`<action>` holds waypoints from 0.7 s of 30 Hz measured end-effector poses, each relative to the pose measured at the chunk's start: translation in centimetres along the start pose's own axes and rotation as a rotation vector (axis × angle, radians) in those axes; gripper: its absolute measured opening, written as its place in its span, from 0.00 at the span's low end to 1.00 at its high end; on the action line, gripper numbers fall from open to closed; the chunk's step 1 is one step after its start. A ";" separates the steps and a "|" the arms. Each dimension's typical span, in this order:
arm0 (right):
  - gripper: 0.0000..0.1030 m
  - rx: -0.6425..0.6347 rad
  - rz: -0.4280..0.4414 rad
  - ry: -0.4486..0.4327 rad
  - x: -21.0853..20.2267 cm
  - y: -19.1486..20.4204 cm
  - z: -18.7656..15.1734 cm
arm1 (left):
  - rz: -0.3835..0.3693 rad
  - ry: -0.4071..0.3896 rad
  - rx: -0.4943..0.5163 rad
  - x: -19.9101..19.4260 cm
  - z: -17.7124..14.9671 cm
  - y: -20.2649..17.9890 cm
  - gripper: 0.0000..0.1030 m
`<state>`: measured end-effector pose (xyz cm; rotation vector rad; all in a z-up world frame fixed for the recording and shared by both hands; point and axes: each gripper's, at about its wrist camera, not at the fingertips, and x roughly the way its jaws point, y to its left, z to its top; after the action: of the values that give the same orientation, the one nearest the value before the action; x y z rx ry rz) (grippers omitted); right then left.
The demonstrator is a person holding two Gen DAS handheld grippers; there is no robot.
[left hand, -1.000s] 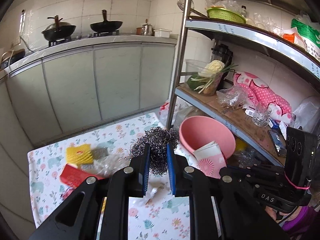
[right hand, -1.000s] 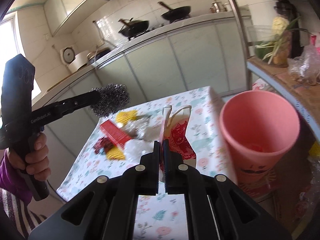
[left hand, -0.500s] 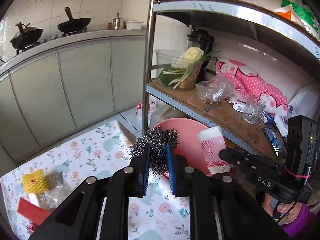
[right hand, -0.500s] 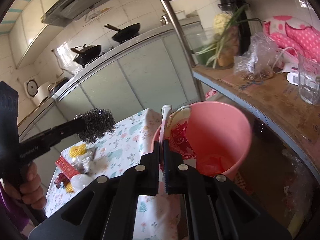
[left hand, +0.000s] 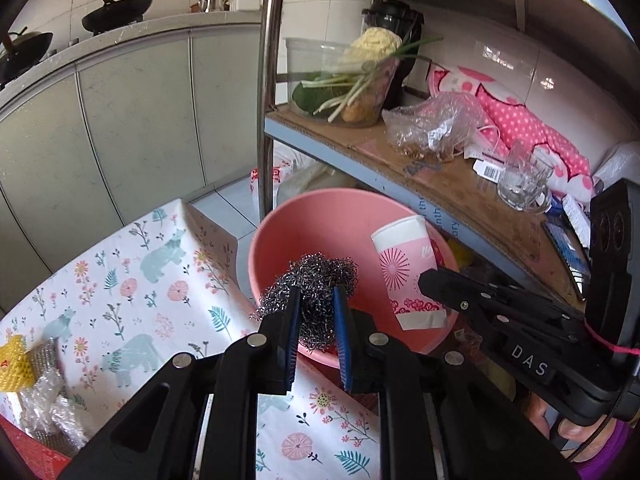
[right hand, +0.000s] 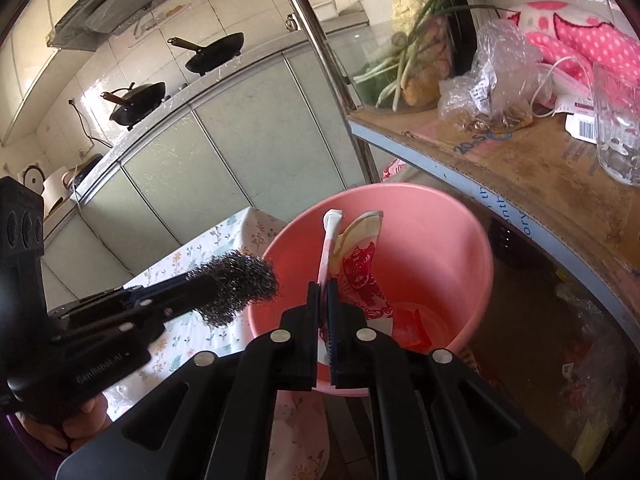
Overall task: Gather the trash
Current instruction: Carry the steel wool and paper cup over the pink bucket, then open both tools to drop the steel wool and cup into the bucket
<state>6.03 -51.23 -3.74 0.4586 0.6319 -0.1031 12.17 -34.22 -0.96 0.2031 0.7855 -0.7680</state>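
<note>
both grippers had carried their loads off the table and over the pink bucket (left hand: 280,240) since the earlier frame. left gripper (left hand: 316,312) had its jaws clamped on the steel wool ball (left hand: 316,280), which bulged out ahead of the fingertips, above the bucket's near rim. right gripper (right hand: 324,292) had its jaws pressed together on the flattened paper cup (right hand: 360,264), the cup standing up beyond the tips inside the bucket's mouth. a red scrap (right hand: 408,326) lay at the bucket's bottom, below and right of those jaws. yellow sponge (left hand: 12,364) sat far left of the left jaws on the floral tablecloth (left hand: 132,292).
</note>
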 end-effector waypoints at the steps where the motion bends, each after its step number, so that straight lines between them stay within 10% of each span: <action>1: 0.04 -0.002 -0.006 0.002 0.2 0.0 0.0 | -0.002 0.007 0.000 0.4 -0.1 -0.1 0.15; 21: 0.05 0.070 -0.065 0.037 2.5 -1.8 -0.2 | -0.028 0.054 -0.006 3.1 0.3 -0.3 0.24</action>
<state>7.49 -52.62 -6.07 0.5086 0.6816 -0.1789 13.53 -36.27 -2.91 0.2088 0.8433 -0.7893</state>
